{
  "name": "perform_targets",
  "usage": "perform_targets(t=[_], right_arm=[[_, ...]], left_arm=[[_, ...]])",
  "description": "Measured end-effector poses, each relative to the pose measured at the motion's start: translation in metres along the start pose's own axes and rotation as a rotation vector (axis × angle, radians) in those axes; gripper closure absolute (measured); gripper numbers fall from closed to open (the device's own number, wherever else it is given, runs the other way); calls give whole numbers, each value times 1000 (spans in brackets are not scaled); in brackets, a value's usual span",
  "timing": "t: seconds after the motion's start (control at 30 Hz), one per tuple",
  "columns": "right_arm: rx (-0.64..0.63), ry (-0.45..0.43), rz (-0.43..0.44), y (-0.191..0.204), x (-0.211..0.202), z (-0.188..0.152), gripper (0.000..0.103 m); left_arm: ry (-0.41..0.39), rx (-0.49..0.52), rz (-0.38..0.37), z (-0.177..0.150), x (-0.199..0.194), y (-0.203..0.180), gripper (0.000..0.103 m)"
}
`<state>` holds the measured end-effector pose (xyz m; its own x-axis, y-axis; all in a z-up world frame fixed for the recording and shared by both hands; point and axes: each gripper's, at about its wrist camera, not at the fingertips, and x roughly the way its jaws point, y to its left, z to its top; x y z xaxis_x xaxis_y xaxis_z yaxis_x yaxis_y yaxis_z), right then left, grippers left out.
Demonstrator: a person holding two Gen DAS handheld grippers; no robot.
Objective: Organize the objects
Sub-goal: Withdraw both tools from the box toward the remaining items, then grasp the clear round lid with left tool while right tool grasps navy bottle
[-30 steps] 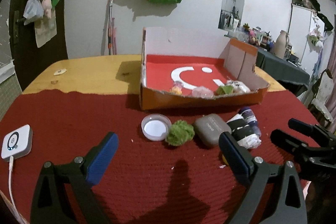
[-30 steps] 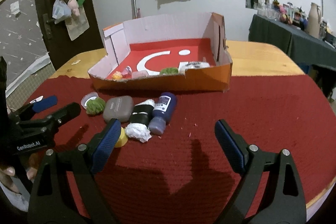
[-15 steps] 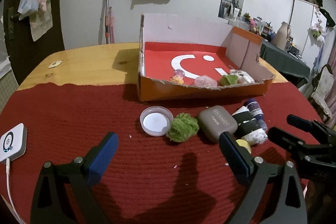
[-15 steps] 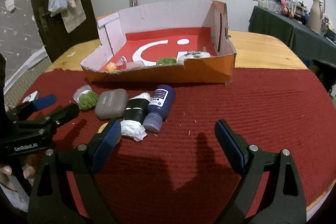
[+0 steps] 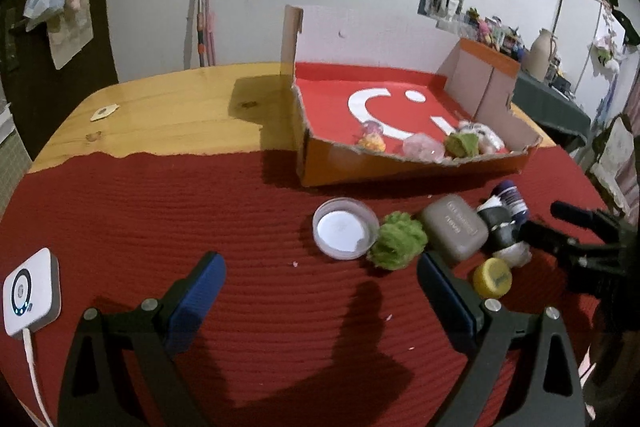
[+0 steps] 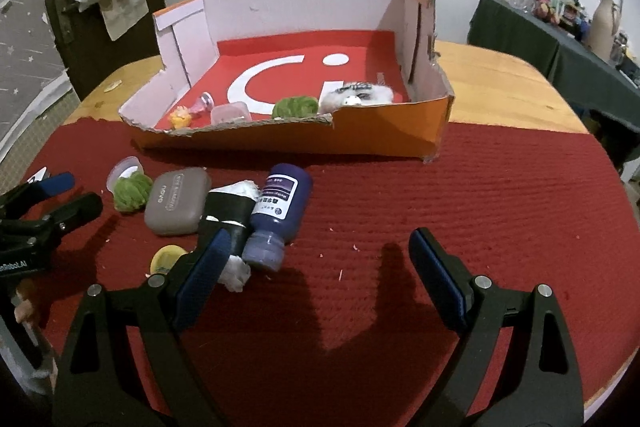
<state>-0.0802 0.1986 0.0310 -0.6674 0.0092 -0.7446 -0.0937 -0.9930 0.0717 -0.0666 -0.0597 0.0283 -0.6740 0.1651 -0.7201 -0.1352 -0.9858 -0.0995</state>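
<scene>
An orange cardboard box [image 5: 404, 169] [image 6: 384, 137] with a red floor holds several small items. In front of it on the red mat lie a clear lid [image 5: 345, 233], a green fuzzy ball [image 5: 397, 240] [image 6: 132, 191], a grey case [image 5: 455, 229] [image 6: 178, 201], a black roll with white paper [image 6: 228, 213], a blue bottle [image 6: 278, 215] and a yellow cap [image 5: 492, 278] [image 6: 166, 257]. My left gripper [image 5: 320, 291] is open and empty, just short of the ball. My right gripper [image 6: 316, 263] is open and empty, its left finger by the roll and bottle.
A white device with a cable [image 5: 32, 291] lies at the mat's left edge. Bare wooden table [image 5: 180, 115] lies behind the mat. A dark table with clutter [image 6: 560, 39] stands to the right. Bags hang on the wall.
Both grippers have moved forward and lower toward the row of objects, which now look larger and nearer. Both stay open. No object has moved.
</scene>
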Motion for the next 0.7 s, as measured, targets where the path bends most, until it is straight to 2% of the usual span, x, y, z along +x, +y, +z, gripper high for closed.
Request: perform_targets(t=[0.23, 0.4, 0.5, 0.7], right_arm=[[-55, 33, -50, -6, 4, 3, 12], [-48, 9, -117, -31, -1, 5, 12], [-31, 17, -51, -40, -3, 8, 12], [-151, 47, 19, -28, 9, 13, 12]], left_arm=[[37, -11, -28, 2, 7, 11, 5], [55, 6, -24, 4, 15, 16, 5], [75, 17, -49, 6, 20, 17, 9], [83, 73, -53, 10, 24, 14, 10]])
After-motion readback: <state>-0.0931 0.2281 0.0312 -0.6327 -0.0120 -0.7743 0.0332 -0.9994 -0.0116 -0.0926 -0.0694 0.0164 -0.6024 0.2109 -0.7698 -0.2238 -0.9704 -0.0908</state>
